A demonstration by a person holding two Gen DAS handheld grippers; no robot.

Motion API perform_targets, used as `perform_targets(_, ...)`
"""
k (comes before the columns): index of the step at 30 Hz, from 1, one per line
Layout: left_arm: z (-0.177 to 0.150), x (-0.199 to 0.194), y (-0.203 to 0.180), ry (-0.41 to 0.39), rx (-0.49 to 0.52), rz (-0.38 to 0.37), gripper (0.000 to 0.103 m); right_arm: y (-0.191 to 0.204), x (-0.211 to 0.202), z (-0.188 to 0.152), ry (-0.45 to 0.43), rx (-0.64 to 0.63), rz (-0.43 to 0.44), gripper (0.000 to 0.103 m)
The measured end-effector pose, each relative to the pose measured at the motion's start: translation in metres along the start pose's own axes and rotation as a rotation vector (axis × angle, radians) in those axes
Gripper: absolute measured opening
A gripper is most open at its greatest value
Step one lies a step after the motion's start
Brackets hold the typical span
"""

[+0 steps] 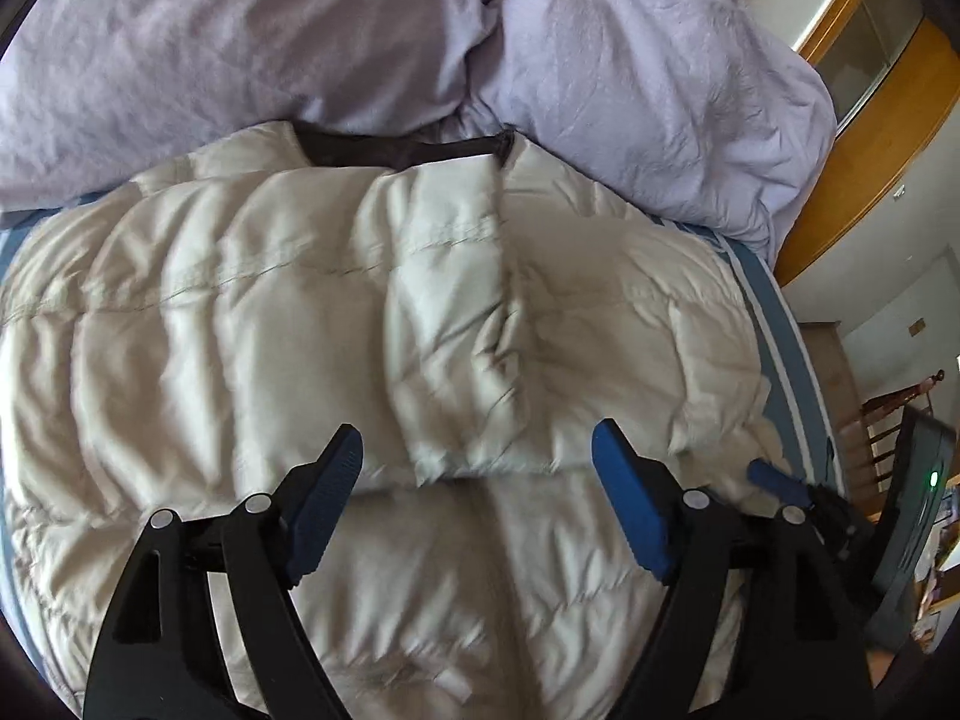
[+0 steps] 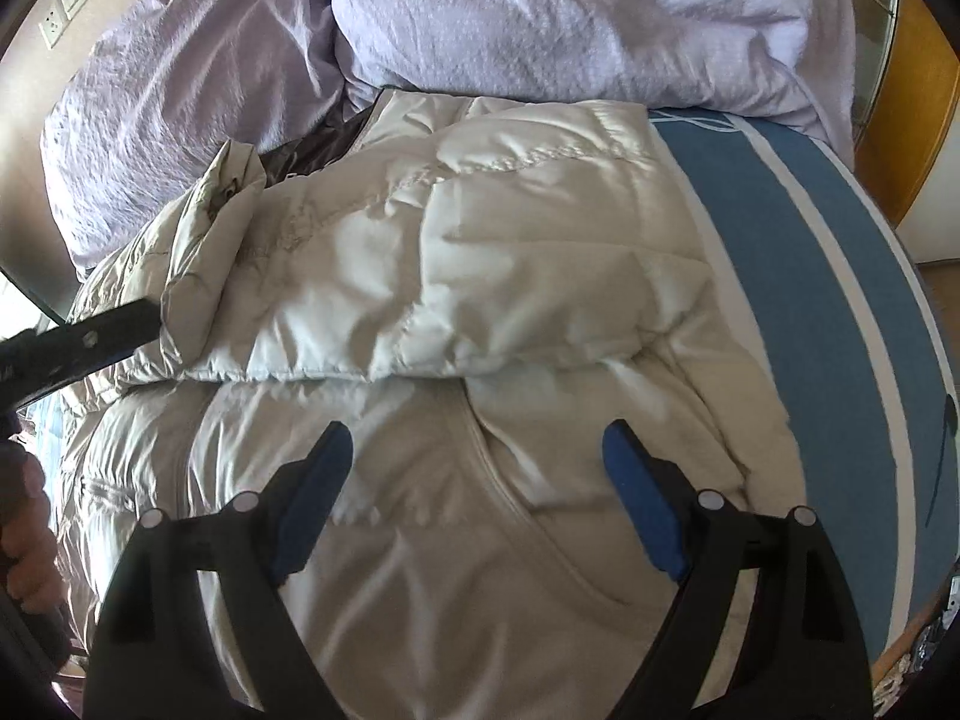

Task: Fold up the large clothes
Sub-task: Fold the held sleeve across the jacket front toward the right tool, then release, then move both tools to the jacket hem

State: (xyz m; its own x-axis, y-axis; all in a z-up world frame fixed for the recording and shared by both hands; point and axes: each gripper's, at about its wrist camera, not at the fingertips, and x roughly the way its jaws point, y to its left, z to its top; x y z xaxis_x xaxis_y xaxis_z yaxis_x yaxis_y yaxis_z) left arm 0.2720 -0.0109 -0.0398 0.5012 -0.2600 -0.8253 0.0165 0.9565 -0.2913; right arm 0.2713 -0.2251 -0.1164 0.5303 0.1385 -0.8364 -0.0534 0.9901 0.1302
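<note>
Left tool (image 1: pixel 477 450) spread wide, nothing between blue pads, hanging just over cream puffer jacket (image 1: pixel 360 300). Jacket sprawled on blue bed sheet (image 2: pixel 810 240), ahead of and under both tools, upper part folded over lower. Lilac duvet (image 1: pixel 630 60) bunched past jacket, far side from tools. Right tool (image 2: pixel 477 450) also wide, empty, over jacket front; sheet strip off to its right.

Home bedroom, bed (image 2: pixel 840 276), lilac duvet (image 1: pixel 630 78), wooden chair (image 1: pixel 882 420)
</note>
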Motion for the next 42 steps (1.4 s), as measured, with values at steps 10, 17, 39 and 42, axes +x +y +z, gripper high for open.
perform_targets(10, -0.071, -0.072, 0.086, -0.059, -0.073, 0.17, 0.08, -0.046, -0.036, -0.044, 0.046, 0.026, -0.018, 0.086)
perform_targets(17, -0.134, -0.113, 0.158, -0.05, -0.185, 0.304, 0.08, -0.079, -0.056, -0.094, 0.092, 0.069, -0.032, 0.086)
perform_targets(39, -0.213, -0.119, 0.189, -0.011, -0.331, 0.162, 0.073, -0.112, -0.069, -0.148, 0.117, 0.223, 0.061, 0.075)
perform_targets(42, -0.213, -0.118, 0.187, -0.012, -0.332, 0.154, 0.069, -0.112, -0.07, -0.15, 0.114, 0.221, 0.069, 0.068)
